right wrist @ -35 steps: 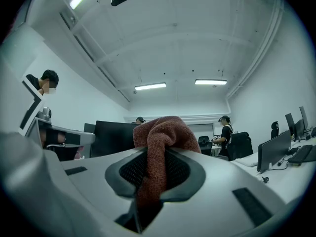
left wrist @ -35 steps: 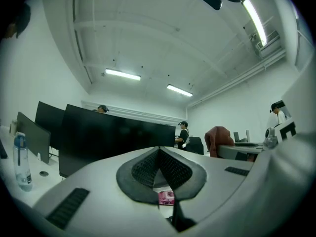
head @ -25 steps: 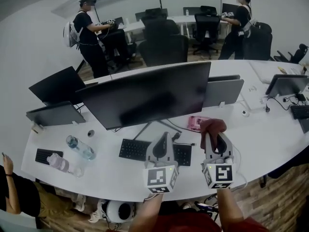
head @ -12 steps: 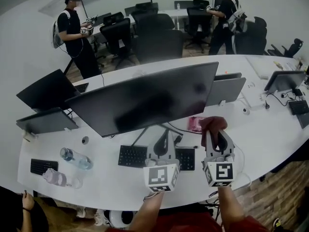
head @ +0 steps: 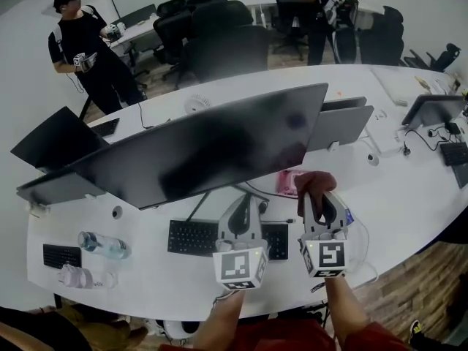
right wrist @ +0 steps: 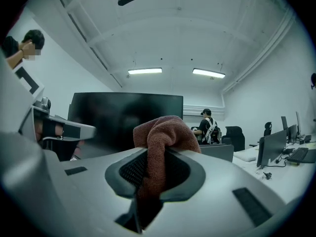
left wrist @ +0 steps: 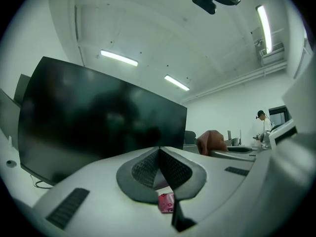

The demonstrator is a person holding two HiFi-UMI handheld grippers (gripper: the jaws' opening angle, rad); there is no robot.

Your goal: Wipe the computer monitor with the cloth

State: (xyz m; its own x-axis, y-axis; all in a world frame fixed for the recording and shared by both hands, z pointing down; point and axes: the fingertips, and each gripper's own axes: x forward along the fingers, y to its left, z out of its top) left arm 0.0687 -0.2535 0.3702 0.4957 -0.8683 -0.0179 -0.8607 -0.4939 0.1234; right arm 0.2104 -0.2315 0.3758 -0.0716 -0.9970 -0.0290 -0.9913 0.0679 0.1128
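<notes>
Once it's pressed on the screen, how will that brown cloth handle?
Probably floppy: the cloth bunches and folds over above the right tool pinching it. Likely light; its fuzzy weave should drag rather than slip on the monitor.

Bright, even light from ceiling strip lamps at 12 o'clock, strong fisheye bending with black corners in both gripper views, close foreground blurred, weak reflections on the dark monitor

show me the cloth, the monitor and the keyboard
cloth (right wrist: 165,131), right gripper view, bunched top fold
monitor (head: 212,148), head view, middle of the dark screen
keyboard (head: 190,237), head view, left half of the keys
</notes>
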